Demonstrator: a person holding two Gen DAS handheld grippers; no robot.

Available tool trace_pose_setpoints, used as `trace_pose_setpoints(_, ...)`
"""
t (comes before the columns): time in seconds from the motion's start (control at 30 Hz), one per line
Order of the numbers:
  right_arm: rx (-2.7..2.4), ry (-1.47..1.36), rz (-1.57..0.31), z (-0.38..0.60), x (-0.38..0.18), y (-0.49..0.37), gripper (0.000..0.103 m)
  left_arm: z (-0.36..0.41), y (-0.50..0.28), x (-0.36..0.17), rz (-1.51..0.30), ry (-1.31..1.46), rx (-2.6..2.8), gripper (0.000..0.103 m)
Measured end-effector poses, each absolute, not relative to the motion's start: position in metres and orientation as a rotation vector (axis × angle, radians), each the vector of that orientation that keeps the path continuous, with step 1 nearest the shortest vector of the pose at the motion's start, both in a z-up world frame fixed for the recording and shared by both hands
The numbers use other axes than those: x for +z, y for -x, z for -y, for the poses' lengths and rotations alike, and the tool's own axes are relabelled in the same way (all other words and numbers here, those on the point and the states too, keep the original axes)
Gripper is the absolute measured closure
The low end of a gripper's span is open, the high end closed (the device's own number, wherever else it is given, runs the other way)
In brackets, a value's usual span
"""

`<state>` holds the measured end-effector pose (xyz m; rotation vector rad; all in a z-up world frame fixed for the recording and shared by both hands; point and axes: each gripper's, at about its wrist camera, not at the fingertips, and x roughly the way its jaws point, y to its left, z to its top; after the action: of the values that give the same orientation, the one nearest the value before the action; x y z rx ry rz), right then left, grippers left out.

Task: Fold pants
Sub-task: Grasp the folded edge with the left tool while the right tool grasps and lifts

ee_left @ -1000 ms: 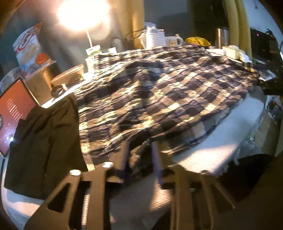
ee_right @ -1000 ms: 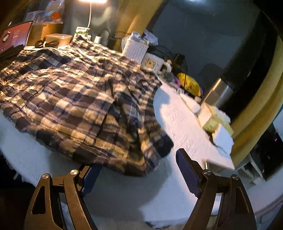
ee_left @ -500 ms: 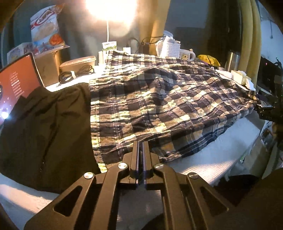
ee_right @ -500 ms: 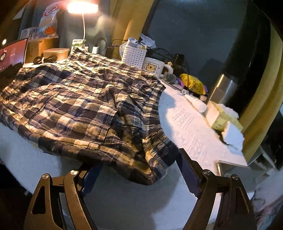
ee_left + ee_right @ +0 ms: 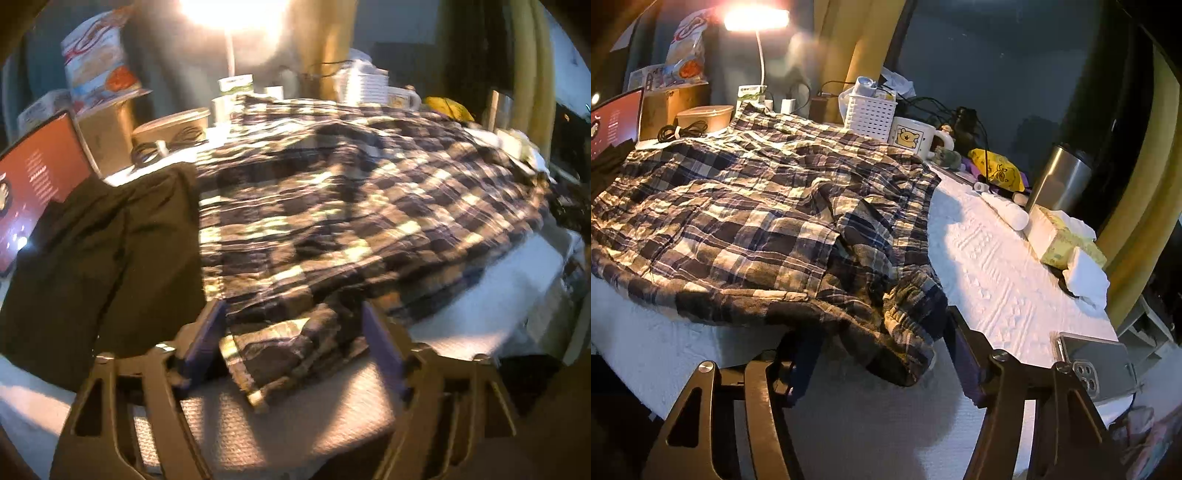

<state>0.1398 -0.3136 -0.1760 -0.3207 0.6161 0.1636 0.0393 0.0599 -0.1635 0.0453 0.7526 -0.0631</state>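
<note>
1. Left wrist view shows your left gripper [image 5: 295, 332] with its jaws opening; a bunched corner of the plaid pants [image 5: 332, 206] lies between the blue pads, and neither pad presses on the cloth.
2. That picture is blurred, so you cannot read the fine folds at this corner.
3. You see the pants spread across the white table cover [image 5: 498, 295], reaching back toward the lamp [image 5: 236, 14].
4. A dark garment [image 5: 99, 251] lies just beside the pants on their left, touching their edge, with a red-lit laptop screen [image 5: 33, 184] behind it.
5. Right wrist view shows your right gripper [image 5: 882, 347] with its jaws closing around the hanging waistband end of the pants [image 5: 768, 206]; the pads sit either side of the cloth and do not yet pinch it.
6. That end of the pants droops over the near edge of the table cover [image 5: 997, 266].
7. Beyond the pants stand a white basket [image 5: 871, 114] and a bear mug [image 5: 916, 138], both touching the far fabric edge.
8. A steel tumbler [image 5: 1060, 181], a tissue pack [image 5: 1060, 236] and a phone [image 5: 1097, 362] lie on the cover to the right, apart from the pants.
</note>
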Motion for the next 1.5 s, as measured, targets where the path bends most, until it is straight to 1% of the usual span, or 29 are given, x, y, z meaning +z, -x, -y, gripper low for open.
trace_pose_setpoints(0.07, 0.166, 0.320, -0.616, 0.314, -0.176, -0.140, 0.037, -0.059, -0.041, -0.164, -0.744, -0.054, -0.069, 0.027)
trace_pose_setpoints(0.1, 0.167, 0.321, -0.616, 0.314, -0.176, -0.140, 0.037, -0.058, -0.041, -0.164, -0.739, -0.053, -0.072, 0.029)
trace_pose_setpoints(0.13, 0.166, 0.322, -0.616, 0.314, -0.176, -0.140, 0.037, -0.057, -0.041, -0.164, -0.735, -0.045, -0.084, 0.041)
trace_pose_setpoints(0.17, 0.165, 0.320, -0.617, 0.314, -0.176, -0.140, 0.037, -0.056, -0.041, -0.163, -0.733, -0.038, -0.101, 0.049)
trace_pose_setpoints(0.23, 0.166, 0.315, -0.618, 0.313, -0.177, -0.140, 0.037, -0.049, -0.040, -0.162, -0.722, -0.047, -0.121, 0.079)
trace_pose_setpoints(0.27, 0.166, 0.313, -0.618, 0.311, -0.177, -0.141, 0.037, -0.045, -0.040, -0.162, -0.718, -0.056, -0.127, 0.084)
trace_pose_setpoints(0.3, 0.165, 0.311, -0.617, 0.312, -0.177, -0.141, 0.037, -0.043, -0.039, -0.162, -0.713, -0.070, -0.129, 0.093)
trace_pose_setpoints(0.33, 0.164, 0.304, -0.615, 0.312, -0.178, -0.142, 0.037, -0.040, -0.038, -0.162, -0.707, -0.080, -0.132, 0.099)
trace_pose_setpoints(0.4, 0.164, 0.282, -0.613, 0.311, -0.180, -0.144, 0.042, -0.039, -0.035, -0.161, -0.696, -0.084, -0.134, 0.102)
trace_pose_setpoints(0.5, 0.162, 0.265, -0.612, 0.310, -0.180, -0.146, 0.059, -0.047, -0.031, -0.158, -0.685, -0.023, -0.151, 0.102)
trace_pose_setpoints(0.53, 0.164, 0.261, -0.608, 0.309, -0.179, -0.146, 0.073, -0.050, -0.030, -0.156, -0.683, -0.002, -0.157, 0.102)
trace_pose_setpoints(0.57, 0.171, 0.249, -0.611, 0.308, -0.177, -0.146, 0.082, -0.054, -0.027, -0.152, -0.677, 0.018, -0.161, 0.102)
trace_pose_setpoints(0.67, 0.174, 0.232, -0.616, 0.306, -0.175, -0.144, 0.087, -0.057, -0.022, -0.142, -0.659, 0.032, -0.165, 0.103)
trace_pose_setpoints(0.97, 0.159, 0.175, -0.592, 0.318, -0.149, -0.128, 0.089, -0.053, -0.013, -0.107, -0.584, 0.045, -0.177, 0.103)
trace_pose_setpoints(1.5, 0.179, 0.087, -0.529, 0.326, -0.108, -0.138, 0.090, -0.060, -0.036, -0.057, -0.481, 0.015, -0.159, 0.103)
